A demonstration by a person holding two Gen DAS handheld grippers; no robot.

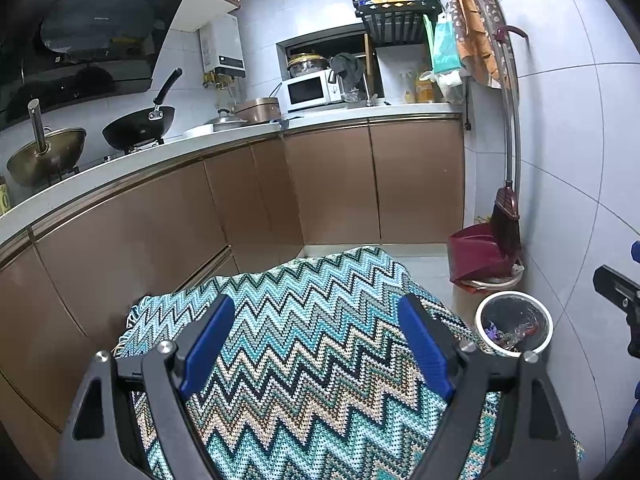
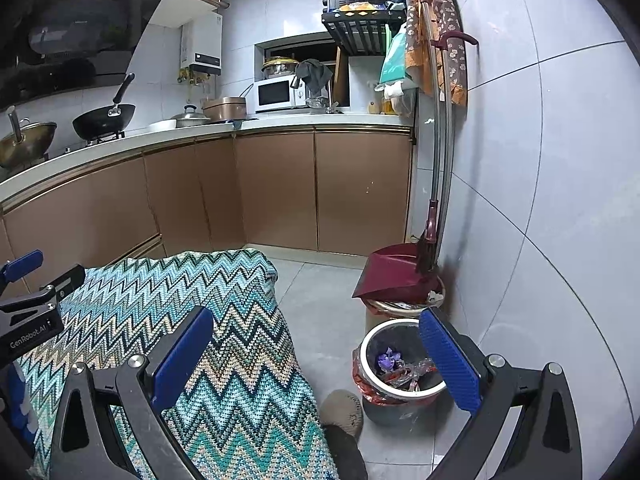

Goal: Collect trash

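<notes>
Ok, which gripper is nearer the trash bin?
Right. The right gripper hangs open beside the trash bin; the left gripper, also open, sits farther left over the zigzag blanket.

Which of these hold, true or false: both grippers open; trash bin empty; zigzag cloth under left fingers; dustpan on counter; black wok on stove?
1. Both the left gripper and right gripper are open. True.
2. The trash bin is empty. False: wrappers lie inside.
3. The zigzag cloth lies below the left fingers. True.
4. The dustpan sits on the counter. False: it is on the floor by the wall.
5. A black wok sits on the stove. True.
</notes>
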